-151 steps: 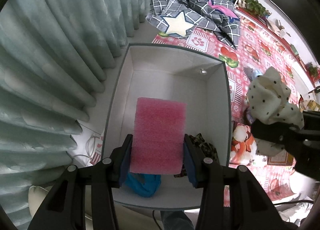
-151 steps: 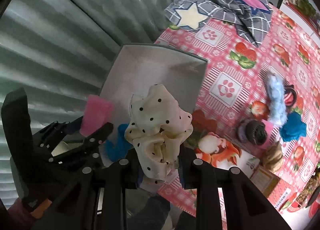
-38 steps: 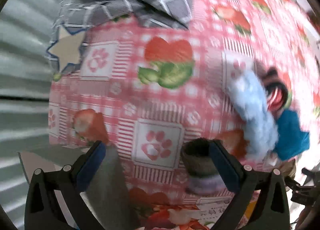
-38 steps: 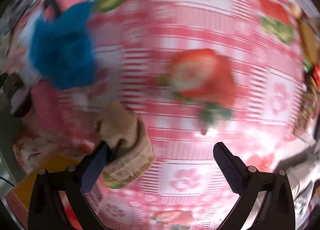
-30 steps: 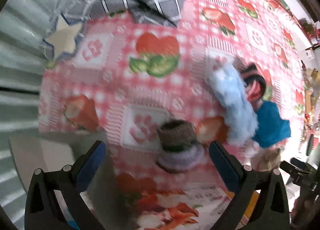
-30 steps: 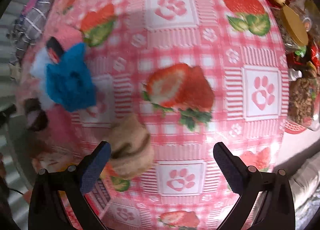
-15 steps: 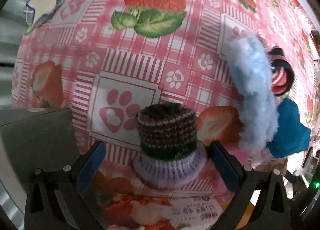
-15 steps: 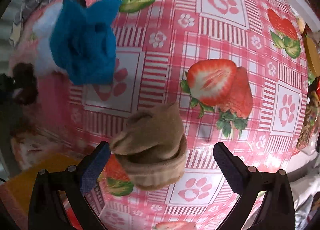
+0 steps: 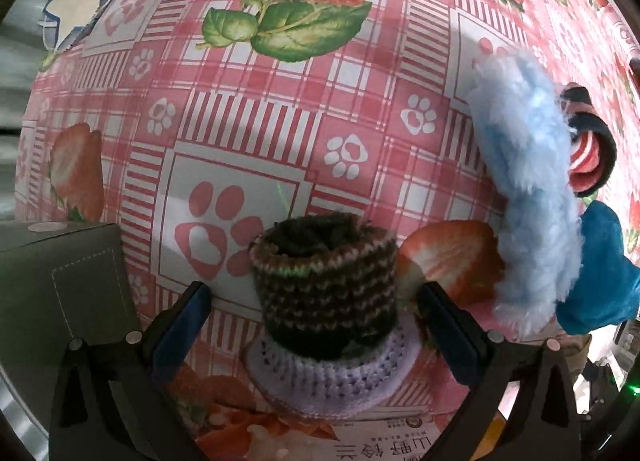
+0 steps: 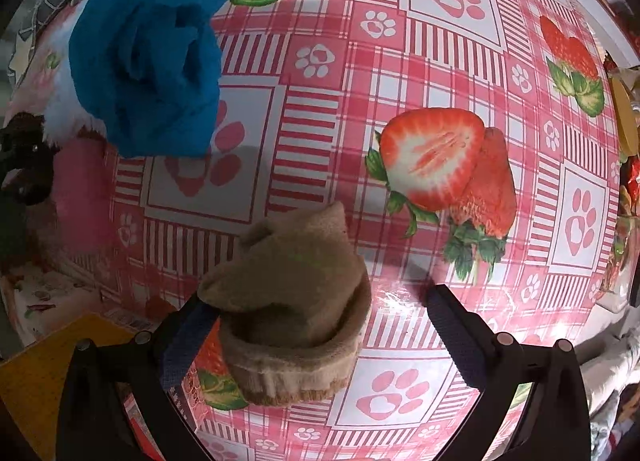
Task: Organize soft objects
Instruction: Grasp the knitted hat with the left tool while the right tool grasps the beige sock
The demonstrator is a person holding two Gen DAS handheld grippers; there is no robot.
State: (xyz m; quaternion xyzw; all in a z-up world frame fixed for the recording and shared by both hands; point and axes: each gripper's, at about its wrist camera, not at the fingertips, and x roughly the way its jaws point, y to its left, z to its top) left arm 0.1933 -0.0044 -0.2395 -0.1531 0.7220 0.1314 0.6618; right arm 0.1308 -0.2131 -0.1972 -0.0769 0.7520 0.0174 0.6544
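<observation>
Knitted brown-and-lilac sock roll (image 9: 326,293) sits between our left gripper's (image 9: 314,319) spread fingers; our right gripper (image 10: 320,329), also apart, straddles a beige sock roll (image 10: 294,301).

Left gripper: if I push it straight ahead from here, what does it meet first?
The left gripper is open, and the striped knitted roll on its lilac base sits between the fingers, so it would probably meet that first. Beyond the roll only tablecloth shows. The light blue fluffy piece lies off to the right.
</observation>
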